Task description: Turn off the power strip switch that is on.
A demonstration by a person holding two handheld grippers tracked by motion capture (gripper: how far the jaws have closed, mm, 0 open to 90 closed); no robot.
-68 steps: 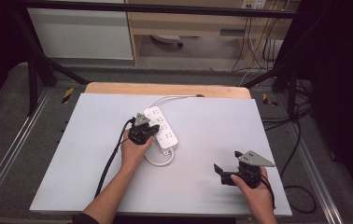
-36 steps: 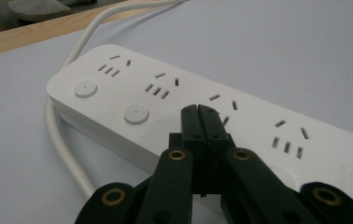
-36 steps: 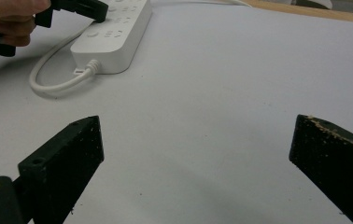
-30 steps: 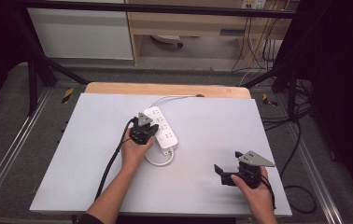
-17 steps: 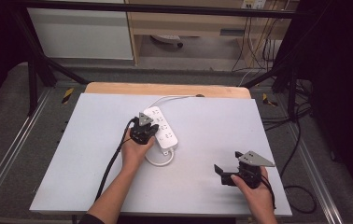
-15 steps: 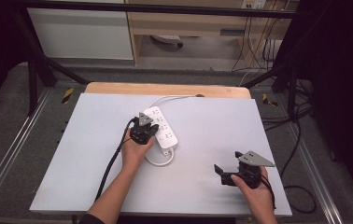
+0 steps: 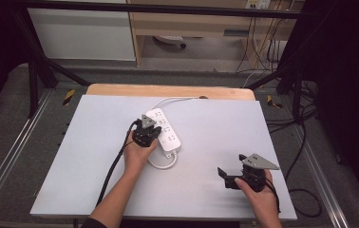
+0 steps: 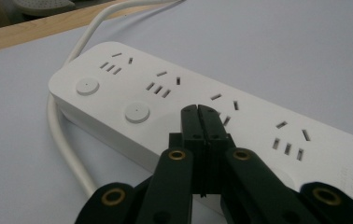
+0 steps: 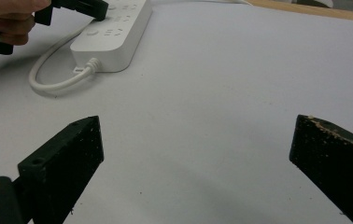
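Left hand-held gripper sits right at the power strip, jaws pressed tight together with nothing between them. In the left gripper view those closed tips are down over the strip's top face, in the row of round buttons, just beside the second button; whether they actually touch the plastic, I can't tell. The strip lies flat near the middle of the grey bench, angled, its white cord looping out from the near end and another run of cord heading off toward the wooden far edge. The left hand is wrapped around the gripper body, black cable trailing back along the forearm.

Over on the right, the right hand-held gripper is low at the near right part of the bench, well apart from the strip. Its jaws stand wide, bare bench between them, nothing held.
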